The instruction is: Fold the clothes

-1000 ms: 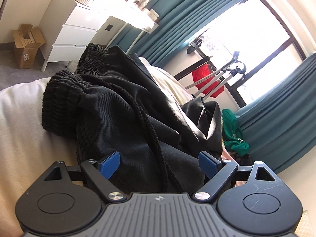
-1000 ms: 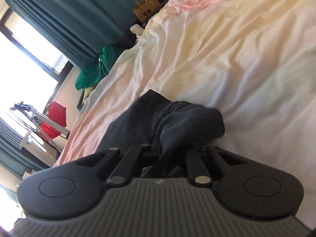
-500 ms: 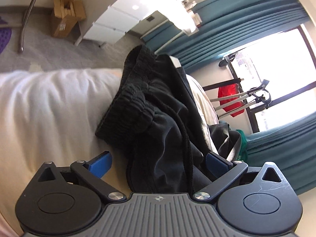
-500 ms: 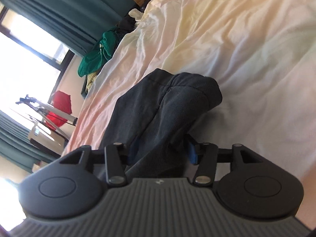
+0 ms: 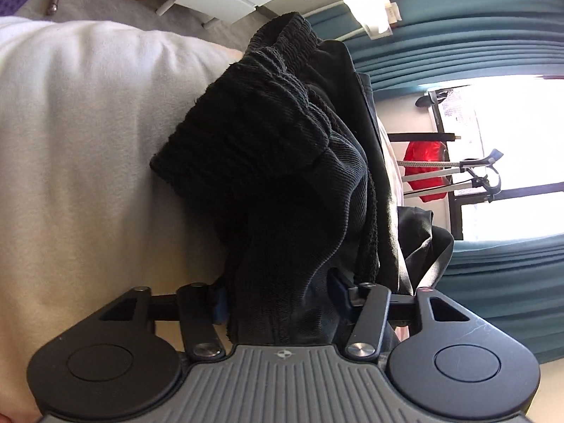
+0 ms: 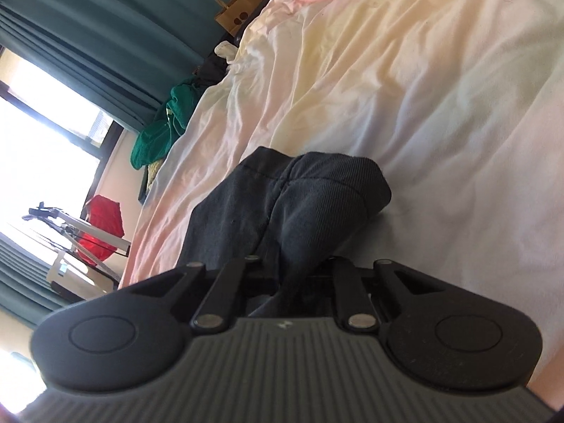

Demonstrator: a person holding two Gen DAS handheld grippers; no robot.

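Garment: black trousers (image 5: 289,176) bunched on the pale bed (image 5: 88,176), ribbed waistband toward 12 o'clock.
Left gripper (image 5: 278,306): jaws closing with waistband cloth between them.
Right gripper (image 6: 289,278): fingers together — clamped on the trousers' far end (image 6: 299,204).
Progress: early, I judge — both ends gathered, no neat fold visible; smoothing and folding remain.

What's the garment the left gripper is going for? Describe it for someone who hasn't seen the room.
Start at the bed with the pale sheet. A dark bundle lies on it near the teal curtains: black trousers, bunched between the left gripper's closing jaws. The ribbed, gathered waistband and a braided drawstring set them apart from the green clothes and red bag further off.
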